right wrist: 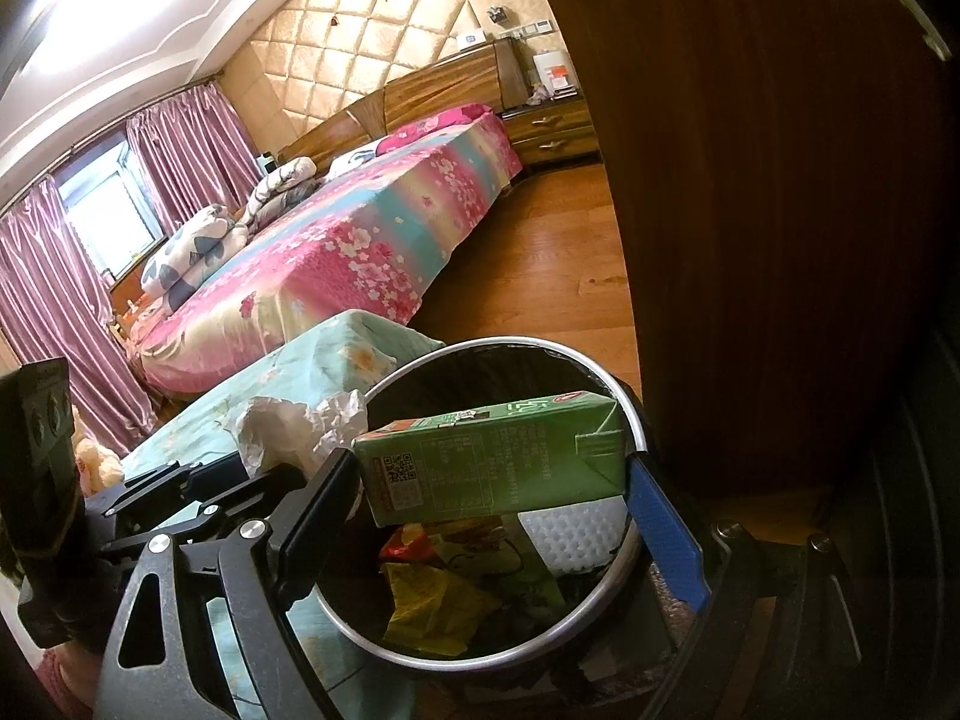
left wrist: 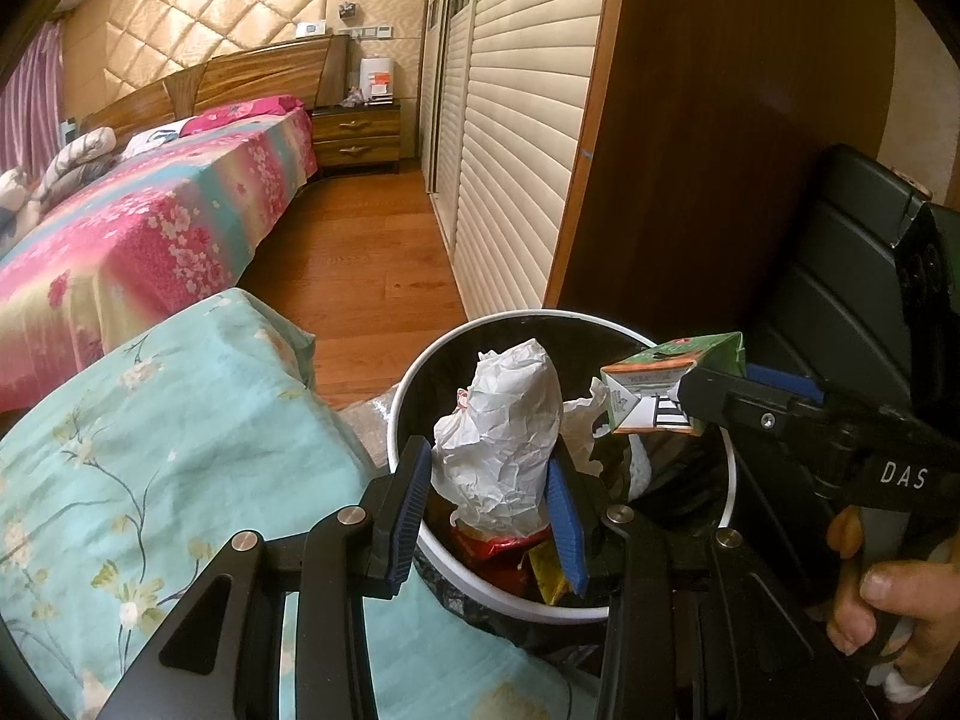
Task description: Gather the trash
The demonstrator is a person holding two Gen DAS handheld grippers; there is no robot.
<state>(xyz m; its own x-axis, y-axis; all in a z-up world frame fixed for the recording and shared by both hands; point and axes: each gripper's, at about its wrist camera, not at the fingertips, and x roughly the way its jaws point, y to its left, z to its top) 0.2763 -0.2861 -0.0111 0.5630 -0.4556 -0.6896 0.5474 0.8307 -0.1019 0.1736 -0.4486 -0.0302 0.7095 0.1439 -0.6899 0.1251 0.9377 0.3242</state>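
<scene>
My left gripper (left wrist: 489,474) is shut on a crumpled white paper (left wrist: 501,444) and holds it over the round white trash bin (left wrist: 420,378). My right gripper (right wrist: 492,474) is shut on a green drink carton (right wrist: 492,462), held sideways over the same bin (right wrist: 348,612). The carton (left wrist: 672,381) and the right gripper (left wrist: 720,402) also show in the left wrist view, over the bin's far right rim. The paper (right wrist: 300,429) and the left gripper (right wrist: 198,480) show at left in the right wrist view. The bin holds red and yellow wrappers (right wrist: 432,606) and a white foam piece (right wrist: 570,531).
A low surface under a light-blue flowered cloth (left wrist: 150,450) stands left of the bin. A dark wooden wardrobe side (left wrist: 720,120) rises behind the bin. A black slatted object (left wrist: 840,276) is at right. A bed (left wrist: 138,222) with a pink spread lies beyond on the wood floor (left wrist: 360,252).
</scene>
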